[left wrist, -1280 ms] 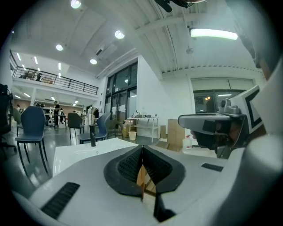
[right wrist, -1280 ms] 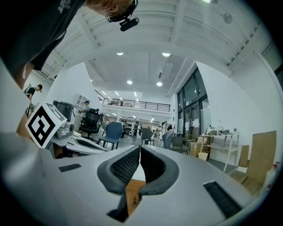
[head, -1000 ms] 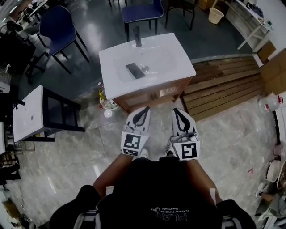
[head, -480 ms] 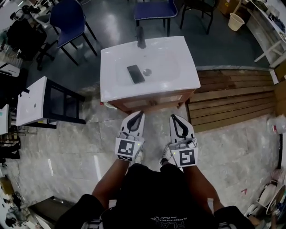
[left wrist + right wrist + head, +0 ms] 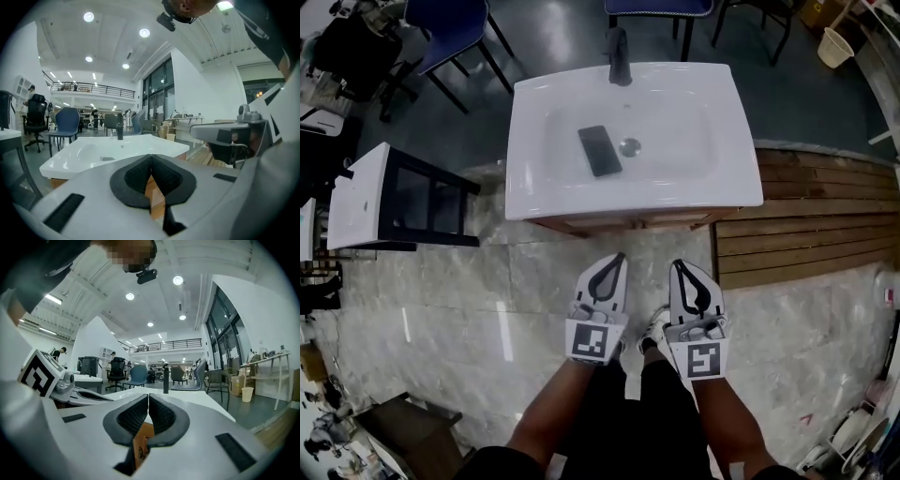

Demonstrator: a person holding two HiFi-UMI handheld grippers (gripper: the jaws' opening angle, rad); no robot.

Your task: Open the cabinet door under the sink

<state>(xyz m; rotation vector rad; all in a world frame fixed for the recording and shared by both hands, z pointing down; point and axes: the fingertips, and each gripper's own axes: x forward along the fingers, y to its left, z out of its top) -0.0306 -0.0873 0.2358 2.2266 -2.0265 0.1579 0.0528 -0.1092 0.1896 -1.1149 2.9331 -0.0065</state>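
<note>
As I'm only on the approach, the head view puts my left gripper [image 5: 617, 258] and right gripper [image 5: 680, 265] near the wooden cabinet [image 5: 628, 222] beneath the white sink [image 5: 525, 187], with its door front out of sight from above; the left gripper view shows jaws pressed together with nothing between them; the right gripper view shows the same; next, I judge, I must get lower, part the jaws and catch the door's edge

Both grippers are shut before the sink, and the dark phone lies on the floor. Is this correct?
Not quite. The dark phone lies in the sink, beside the drain, not on the floor; the head view shows it. The left gripper and right gripper are indeed shut before the sink.
</note>
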